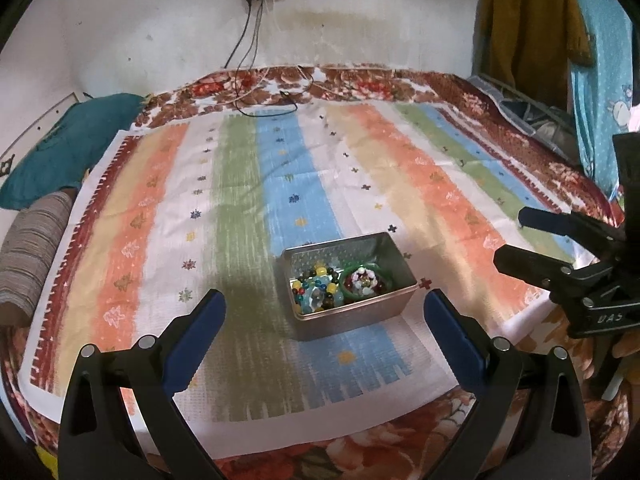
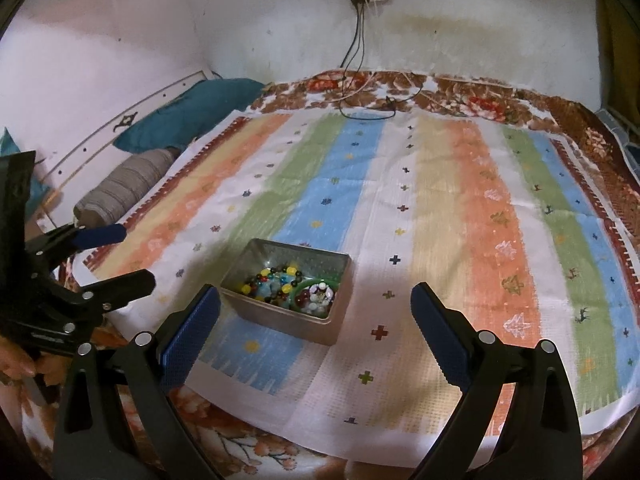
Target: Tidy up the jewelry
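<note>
A silver metal tin (image 1: pixel 384 304) sits on the striped cloth and holds colourful bead bracelets (image 1: pixel 318 286) and a green bangle (image 1: pixel 370 269) around red and white beads. The tin also shows in the right wrist view (image 2: pixel 316 326), with the bracelets (image 2: pixel 272 280) and the bangle (image 2: pixel 310 286) inside. My left gripper (image 1: pixel 325 304) is open and empty, just in front of the tin. My right gripper (image 2: pixel 316 304) is open and empty, its jaws standing wide before the tin. Each gripper shows in the other's view, the right one (image 1: pixel 510 238) and the left one (image 2: pixel 134 254).
A striped cloth (image 1: pixel 360 168) covers a floral bedspread (image 2: pixel 240 440). A teal pillow (image 1: pixel 68 148) and a grey striped bolster (image 1: pixel 28 264) lie at the left. Charger cables (image 1: pixel 264 100) hang from a wall socket onto the bed's far edge. Clothes (image 1: pixel 532 20) hang at the right.
</note>
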`<action>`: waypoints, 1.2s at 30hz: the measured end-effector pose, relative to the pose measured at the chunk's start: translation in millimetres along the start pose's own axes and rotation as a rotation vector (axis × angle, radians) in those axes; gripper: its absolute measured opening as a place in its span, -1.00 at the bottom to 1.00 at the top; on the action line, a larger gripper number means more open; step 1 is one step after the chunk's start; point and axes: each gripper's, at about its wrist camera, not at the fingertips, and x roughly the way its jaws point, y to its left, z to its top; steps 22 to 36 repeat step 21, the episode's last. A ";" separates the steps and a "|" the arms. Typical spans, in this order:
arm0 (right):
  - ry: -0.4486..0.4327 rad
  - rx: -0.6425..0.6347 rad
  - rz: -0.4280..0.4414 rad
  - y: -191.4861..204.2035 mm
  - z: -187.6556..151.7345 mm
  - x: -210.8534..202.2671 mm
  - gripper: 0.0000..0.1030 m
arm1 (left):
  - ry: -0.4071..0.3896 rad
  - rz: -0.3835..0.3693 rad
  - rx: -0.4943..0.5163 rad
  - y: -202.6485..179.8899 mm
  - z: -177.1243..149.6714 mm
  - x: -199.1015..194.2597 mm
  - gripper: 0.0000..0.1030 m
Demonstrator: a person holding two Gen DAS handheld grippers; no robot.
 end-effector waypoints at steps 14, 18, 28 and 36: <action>0.017 -0.021 0.009 5.2 -0.7 4.0 0.88 | -0.005 -0.016 0.007 -3.0 -0.7 -1.7 0.89; 0.025 -0.022 0.008 5.8 -1.1 6.6 0.88 | 0.003 -0.014 0.002 -3.2 -1.4 -0.2 0.89; 0.028 -0.023 0.007 5.4 -1.2 7.2 0.88 | 0.003 -0.015 0.003 -3.9 -1.5 0.0 0.89; 0.028 -0.023 0.007 5.4 -1.2 7.2 0.88 | 0.003 -0.015 0.003 -3.9 -1.5 0.0 0.89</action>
